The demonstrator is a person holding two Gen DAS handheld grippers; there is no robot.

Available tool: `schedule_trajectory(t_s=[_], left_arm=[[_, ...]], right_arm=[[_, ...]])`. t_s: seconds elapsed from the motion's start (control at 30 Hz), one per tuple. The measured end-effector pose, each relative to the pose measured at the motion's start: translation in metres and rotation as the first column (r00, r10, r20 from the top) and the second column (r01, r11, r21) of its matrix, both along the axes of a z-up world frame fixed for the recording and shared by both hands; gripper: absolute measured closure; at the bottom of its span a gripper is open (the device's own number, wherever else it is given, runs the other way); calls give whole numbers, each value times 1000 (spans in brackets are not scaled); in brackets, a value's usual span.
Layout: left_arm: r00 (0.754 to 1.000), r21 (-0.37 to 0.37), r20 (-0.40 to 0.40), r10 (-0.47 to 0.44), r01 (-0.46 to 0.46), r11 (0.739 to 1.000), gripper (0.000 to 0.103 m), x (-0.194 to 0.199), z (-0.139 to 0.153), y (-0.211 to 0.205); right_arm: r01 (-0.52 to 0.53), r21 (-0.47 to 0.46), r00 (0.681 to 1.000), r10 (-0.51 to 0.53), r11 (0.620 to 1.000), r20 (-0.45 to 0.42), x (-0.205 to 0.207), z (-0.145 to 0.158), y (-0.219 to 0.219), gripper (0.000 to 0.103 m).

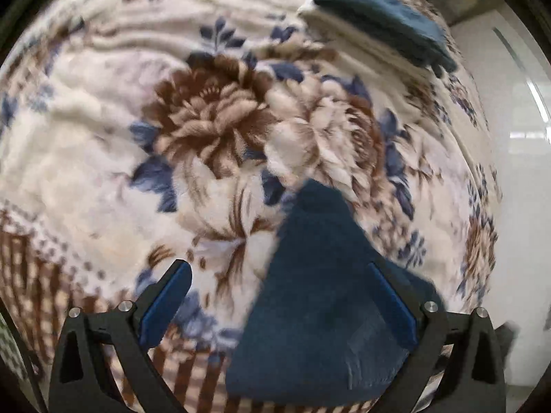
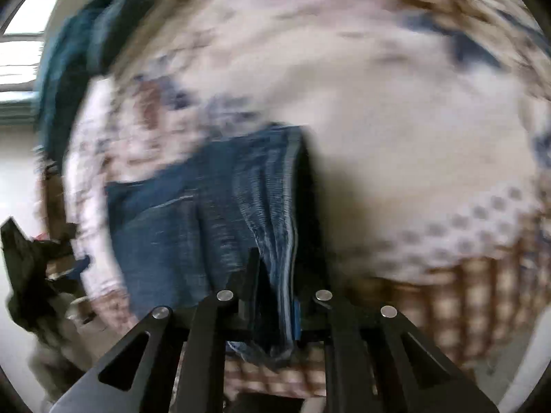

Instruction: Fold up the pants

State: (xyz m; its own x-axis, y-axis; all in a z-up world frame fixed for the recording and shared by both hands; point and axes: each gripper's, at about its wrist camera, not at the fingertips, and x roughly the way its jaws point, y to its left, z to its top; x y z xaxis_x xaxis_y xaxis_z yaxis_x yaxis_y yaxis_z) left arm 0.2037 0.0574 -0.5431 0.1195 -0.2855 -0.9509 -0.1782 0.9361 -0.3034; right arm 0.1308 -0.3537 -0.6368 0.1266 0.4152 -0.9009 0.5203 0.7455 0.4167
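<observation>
Denim pants (image 2: 206,220) | ribbed hem pinched, right hand-held gripper (image 2: 275,275) | plush floral blanket (image 1: 206,120)

Matt blue denim pants (image 1: 320,313) on plush, fuzzy floral blanket (image 1: 213,127)

Our right wrist view is smeared all over. We cannot make out the flowers on the blanket (image 2: 396,130) there, only soft patches of white, brown and blue. The pants (image 2: 206,213) run down behind the right gripper (image 2: 275,275), so we cannot see where the cloth ends or how the pads meet it. A dark heap (image 2: 27,275) at the left edge is too blurry for us to name. In the left wrist view, the bottom edge cuts off the pants (image 1: 320,309). The pile of folded clothes (image 1: 378,17) near the blanket's far corner is blurry, and the top edge cuts it off.
</observation>
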Motion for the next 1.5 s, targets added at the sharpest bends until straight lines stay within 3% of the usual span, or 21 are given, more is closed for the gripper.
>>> schedule_trajectory(t_s=[0.1,0.17,0.23,0.3,0.33,0.37,0.4,0.47,0.63,0.7,0.73,0.77,0.87,1.03,1.07,1.17,1.2,1.23,1.27,1.43,1.5], left_arm=[[996,-130,-88,-32,21,991,1,24,-28,-10],[988,-202,-136,-78,49,978,1,38,-40,-24],[974,-225,-135,-181,148,963,3,51,-47,-49],[952,-163,-126,-278,257,953,22,57,-51,-70],[937,-106,-129,-323,311,944,49,58,-53,-78],[924,-46,-130,-359,356,933,62,59,-54,-81],[922,-20,-129,-366,366,930,63,60,-56,-80],[910,88,-124,-396,407,909,62,64,-61,-75],[921,116,-96,-377,386,915,59,74,-48,-74],[953,17,-80,-293,296,955,45,78,-34,-59],[967,-42,-75,-243,241,970,34,78,-29,-50],[977,-96,-73,-201,194,976,28,77,-24,-42],[970,-194,-125,-208,182,964,25,67,-28,-41],[928,-202,-209,-308,267,942,26,49,-68,-68],[929,-198,-192,-317,280,939,40,48,-70,-72],[926,-156,-133,-353,333,930,52,49,-62,-82],[927,-149,-122,-354,335,930,53,48,-60,-83],[928,-134,-113,-354,339,931,56,48,-60,-84],[928,-127,-109,-356,342,931,58,47,-60,-85],[930,-79,-103,-353,346,935,57,52,-76,-82],[929,-76,-113,-352,345,936,55,55,-76,-84]], right_arm=[[109,62,992,-104,992,-78,-10,-19,-13,87],[48,6,997,-47,999,-61,-2,-8,-1,87],[30,-27,997,-32,999,-63,3,-3,3,87],[62,-28,994,-64,998,-83,2,-2,-1,86],[84,-20,992,-86,996,-93,4,-7,2,86],[115,-13,988,-116,993,-105,0,-9,-2,86],[133,-13,985,-133,991,-111,9,-17,3,86],[160,-19,980,-161,987,-117,8,-20,1,86],[84,-112,988,-98,990,-121,19,-11,20,84],[48,-95,990,-59,994,-125,21,-5,22,75],[53,-74,991,-61,996,-123,19,-1,20,61],[64,-55,991,-69,996,-115,16,3,16,45],[107,-36,991,-110,994,-71,13,15,5,32],[129,28,991,-127,991,-44,25,13,-2,32],[140,45,990,-139,989,-36,31,6,-6,32],[163,108,986,-159,981,-50,50,-22,-15,34],[159,130,987,-154,979,-46,55,-29,-15,40],[145,145,989,-142,979,-30,61,-34,-15,63],[123,148,992,-125,981,-2,67,-32,-12,80],[-3,-117,994,16,993,111,87,10,4,83],[24,-73,999,-22,997,35,90,-12,-2,83]])
